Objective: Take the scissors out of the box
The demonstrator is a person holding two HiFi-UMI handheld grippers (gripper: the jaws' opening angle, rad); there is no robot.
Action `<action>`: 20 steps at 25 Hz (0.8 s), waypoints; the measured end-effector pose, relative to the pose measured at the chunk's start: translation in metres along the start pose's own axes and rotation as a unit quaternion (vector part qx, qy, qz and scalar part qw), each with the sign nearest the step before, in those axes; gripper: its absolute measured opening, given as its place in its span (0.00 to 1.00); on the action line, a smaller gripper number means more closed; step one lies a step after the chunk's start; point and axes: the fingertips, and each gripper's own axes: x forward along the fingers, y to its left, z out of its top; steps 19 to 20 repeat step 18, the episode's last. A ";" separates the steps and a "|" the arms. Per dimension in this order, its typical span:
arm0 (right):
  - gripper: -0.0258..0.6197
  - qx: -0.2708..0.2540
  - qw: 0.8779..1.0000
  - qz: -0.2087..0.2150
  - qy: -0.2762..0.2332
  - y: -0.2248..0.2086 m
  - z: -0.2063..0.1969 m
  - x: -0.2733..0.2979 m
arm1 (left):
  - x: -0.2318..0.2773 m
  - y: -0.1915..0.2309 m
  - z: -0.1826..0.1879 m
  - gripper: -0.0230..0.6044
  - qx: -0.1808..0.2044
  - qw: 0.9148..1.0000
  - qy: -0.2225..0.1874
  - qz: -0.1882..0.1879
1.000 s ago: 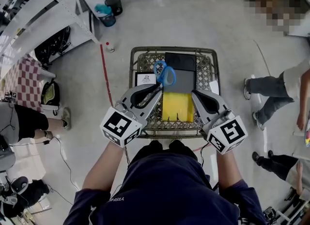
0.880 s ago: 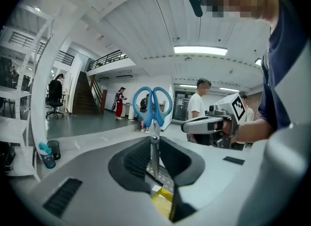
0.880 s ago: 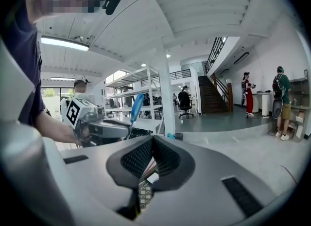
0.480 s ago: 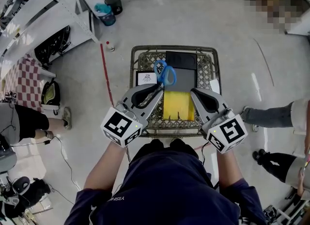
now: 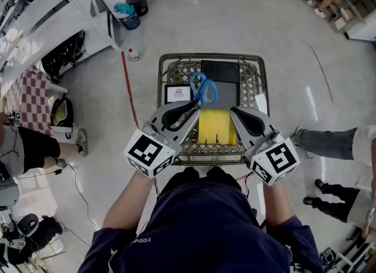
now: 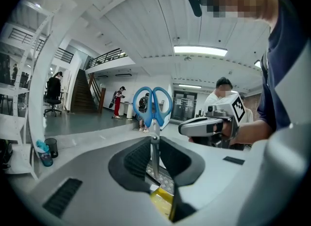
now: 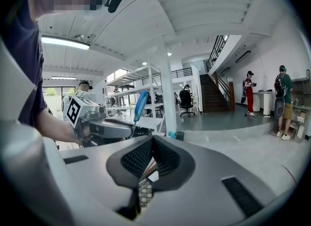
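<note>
Blue-handled scissors hang over the wire basket, handles up and away from me. My left gripper is shut on their blades. In the left gripper view the blades stand upright between the pads with the blue handles above. A black box and a grey box lie in the basket below the scissors. My right gripper hovers beside a yellow object, jaws closed on nothing. In the right gripper view a scissor handle shows beside the left gripper.
A white card with a black print lies in the basket's left part. White shelving stands at the far left, with a dark bin nearby. A person's legs are on the floor to the right.
The scissors have risen slightly and moved a little away from me in the left gripper. The person on the right has walked off toward the frame edge.
</note>
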 end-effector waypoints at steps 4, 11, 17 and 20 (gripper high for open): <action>0.07 0.001 1.000 -0.001 0.001 0.002 -0.003 0.001 | -0.002 0.000 -0.003 0.15 0.001 1.000 0.003 -0.001; 0.07 0.003 1.000 -0.001 0.003 -0.003 -0.005 -0.001 | 0.005 -0.003 -0.005 0.15 -0.001 1.000 0.006 -0.003; 0.07 0.004 1.000 0.001 0.003 -0.003 -0.007 0.002 | 0.007 -0.001 -0.007 0.15 -0.001 1.000 0.008 -0.004; 0.07 0.004 1.000 0.001 0.003 -0.004 -0.008 0.002 | 0.008 -0.001 -0.008 0.15 -0.001 1.000 0.008 -0.004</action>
